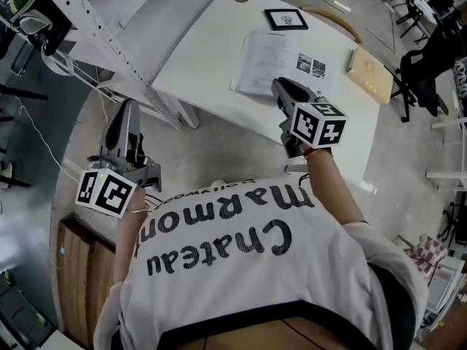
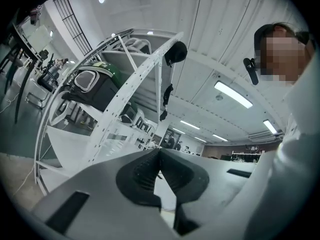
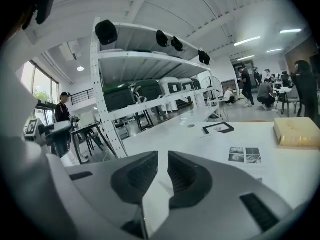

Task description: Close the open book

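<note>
By open book (image 1: 266, 60), right gripper (image 1: 282, 87) jaws together, empty, left gripper (image 1: 125, 112) likewise

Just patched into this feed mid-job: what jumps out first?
The open book lies flat on the white table, and the right gripper, jaws shut and empty, hangs at its near edge. The left gripper, also shut on nothing, is off to the left above the floor, clear of the table.

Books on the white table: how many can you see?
2. An open white-paged book lies in the middle of the white table; a closed pale-yellow book lies near its right edge. Part of the tabletop is covered, so another could be hidden.
</note>
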Demonstrator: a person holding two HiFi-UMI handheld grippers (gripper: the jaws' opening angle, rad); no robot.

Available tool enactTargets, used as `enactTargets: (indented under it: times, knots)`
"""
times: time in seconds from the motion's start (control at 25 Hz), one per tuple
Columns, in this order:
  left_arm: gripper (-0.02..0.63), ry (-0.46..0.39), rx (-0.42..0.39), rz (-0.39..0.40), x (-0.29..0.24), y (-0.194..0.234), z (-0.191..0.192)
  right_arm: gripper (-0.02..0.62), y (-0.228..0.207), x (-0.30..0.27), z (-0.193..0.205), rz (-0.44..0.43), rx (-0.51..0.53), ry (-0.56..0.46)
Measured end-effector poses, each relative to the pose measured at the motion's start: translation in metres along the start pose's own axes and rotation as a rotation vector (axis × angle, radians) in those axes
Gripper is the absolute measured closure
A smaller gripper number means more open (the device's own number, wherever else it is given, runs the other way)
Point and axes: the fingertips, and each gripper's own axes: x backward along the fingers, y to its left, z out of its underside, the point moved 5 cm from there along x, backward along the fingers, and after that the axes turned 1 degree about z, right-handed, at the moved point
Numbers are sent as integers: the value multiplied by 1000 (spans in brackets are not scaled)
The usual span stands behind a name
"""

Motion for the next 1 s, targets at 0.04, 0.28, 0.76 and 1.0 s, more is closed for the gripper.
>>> enactTargets:
  times: [0.04, 0.28, 0.76, 1.0]
  knots:
    - [583, 0, 3, 3, -1, 5, -1, 545, -2, -5, 6, 13, 1, 21]
    - [583, 5, 27, 20, -8, 22, 2, 430, -12, -23, 34, 97, 71, 148]
    - [583, 6, 73, 3, 5, 35, 9, 350, -5, -60, 55, 123, 670, 491]
    - [583, -3, 78, -15, 14, 36, 11, 325, -1, -75, 70, 99, 858, 593]
